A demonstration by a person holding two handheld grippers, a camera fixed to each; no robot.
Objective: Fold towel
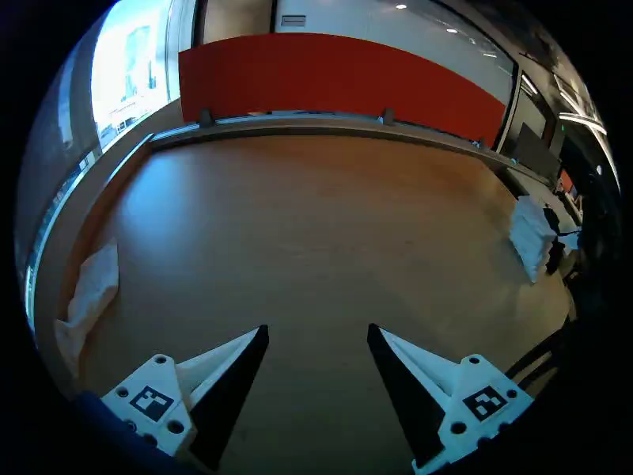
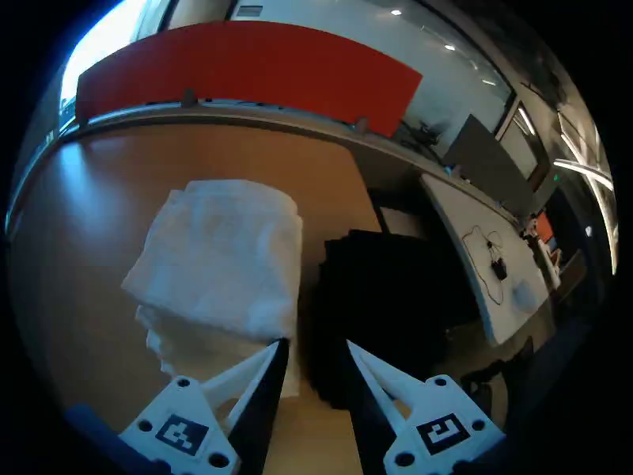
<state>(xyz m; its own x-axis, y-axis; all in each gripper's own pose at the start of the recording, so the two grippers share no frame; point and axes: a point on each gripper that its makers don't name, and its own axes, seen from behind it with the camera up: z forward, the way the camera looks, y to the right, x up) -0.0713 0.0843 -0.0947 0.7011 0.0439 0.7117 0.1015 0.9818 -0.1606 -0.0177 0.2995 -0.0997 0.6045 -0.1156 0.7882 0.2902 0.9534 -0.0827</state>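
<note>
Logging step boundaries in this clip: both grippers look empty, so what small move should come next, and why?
Probably swing the left gripper toward the crumpled towel lying at the edge of the table. Both grippers are open and hold nothing, the right gripper sits beside the folded stack, and that loose towel looks like the one not yet folded.

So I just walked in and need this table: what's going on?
A person is folding towels with two handheld tools. The right tool, open, hangs before a stack of folded white towels at the edge of the wooden table. The left tool, open, holds nothing; a crumpled towel lies at the left.
</note>
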